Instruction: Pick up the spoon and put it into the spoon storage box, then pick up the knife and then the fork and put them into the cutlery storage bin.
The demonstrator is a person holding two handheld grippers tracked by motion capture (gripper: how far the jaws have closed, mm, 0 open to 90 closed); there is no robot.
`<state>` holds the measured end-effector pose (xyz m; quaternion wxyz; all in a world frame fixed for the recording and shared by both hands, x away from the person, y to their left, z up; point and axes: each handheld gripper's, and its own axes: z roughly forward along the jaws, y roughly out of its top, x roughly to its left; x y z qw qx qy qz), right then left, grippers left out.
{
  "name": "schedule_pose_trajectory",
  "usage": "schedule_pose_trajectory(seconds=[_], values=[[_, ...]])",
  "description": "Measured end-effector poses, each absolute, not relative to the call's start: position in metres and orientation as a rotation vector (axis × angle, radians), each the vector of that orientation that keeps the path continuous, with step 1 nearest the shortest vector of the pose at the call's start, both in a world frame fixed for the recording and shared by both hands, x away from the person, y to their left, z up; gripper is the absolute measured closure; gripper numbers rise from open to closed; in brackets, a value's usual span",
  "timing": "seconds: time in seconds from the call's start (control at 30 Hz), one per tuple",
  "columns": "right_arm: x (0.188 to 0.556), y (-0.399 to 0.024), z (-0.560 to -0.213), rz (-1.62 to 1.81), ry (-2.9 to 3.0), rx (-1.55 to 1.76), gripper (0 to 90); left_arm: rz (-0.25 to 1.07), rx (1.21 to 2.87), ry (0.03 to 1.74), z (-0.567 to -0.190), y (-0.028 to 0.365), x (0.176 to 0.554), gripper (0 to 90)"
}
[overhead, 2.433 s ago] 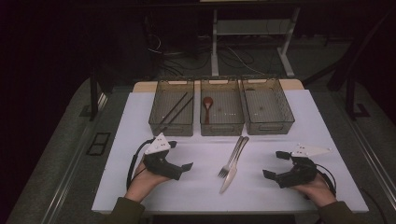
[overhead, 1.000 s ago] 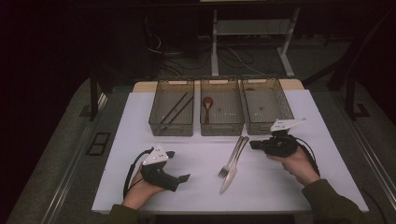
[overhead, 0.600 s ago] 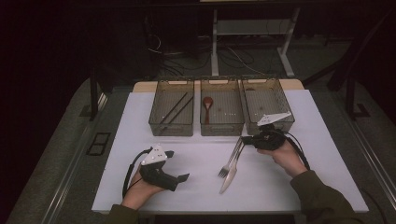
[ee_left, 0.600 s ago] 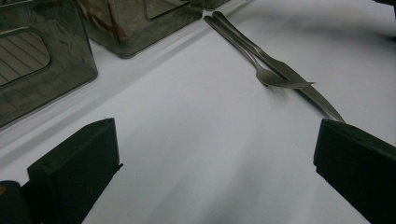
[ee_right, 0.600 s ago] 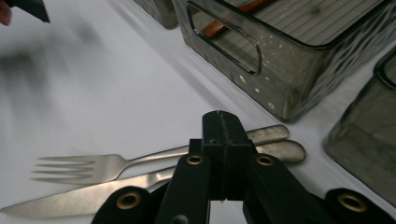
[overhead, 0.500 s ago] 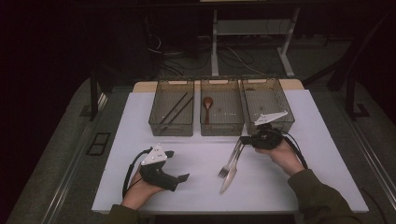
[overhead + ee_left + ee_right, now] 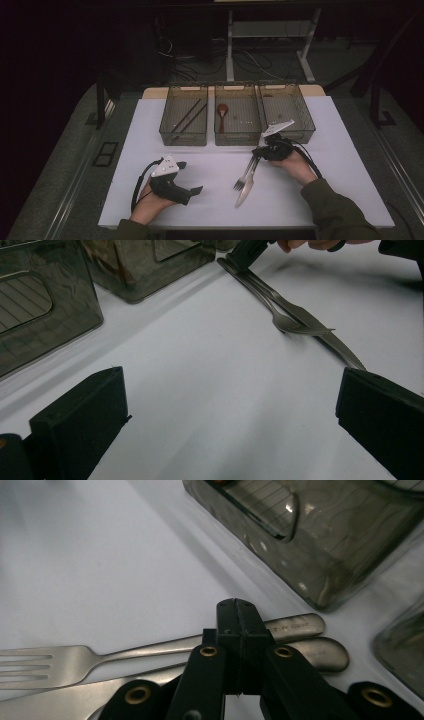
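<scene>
A steel fork (image 7: 243,176) and knife (image 7: 248,188) lie side by side on the white table, handles toward the bins. My right gripper (image 7: 258,150) is shut, its tips down at the handle ends. In the right gripper view the closed jaws (image 7: 236,609) sit over the fork (image 7: 150,652) handle, with nothing between them; the knife (image 7: 60,700) lies just below. My left gripper (image 7: 190,178) rests open at the front left. Its view shows wide jaws (image 7: 230,420) facing the fork (image 7: 280,317), the knife (image 7: 325,335) and the right gripper (image 7: 245,252) farther off.
Three smoky plastic bins stand in a row at the back. The left bin (image 7: 167,131) holds dark chopsticks, the middle bin (image 7: 235,137) a brown spoon (image 7: 222,111), and the right bin (image 7: 306,122) looks empty. White tabletop lies between the two hands.
My right hand has moved left and down from the table's right side to the handle ends of the fork and knife. The left hand has stayed put.
</scene>
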<state>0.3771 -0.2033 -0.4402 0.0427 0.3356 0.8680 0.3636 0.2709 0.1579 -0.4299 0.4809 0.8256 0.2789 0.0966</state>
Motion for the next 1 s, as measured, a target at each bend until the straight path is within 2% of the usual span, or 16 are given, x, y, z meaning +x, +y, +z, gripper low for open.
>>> schedule_pose_trajectory(seconds=[1.0], values=[[0.366, -0.206, -0.44, 0.941, 2.76, 0.925, 89.2, 0.226, 2.014, 0.673, -0.43, 0.158, 0.271, 0.0]])
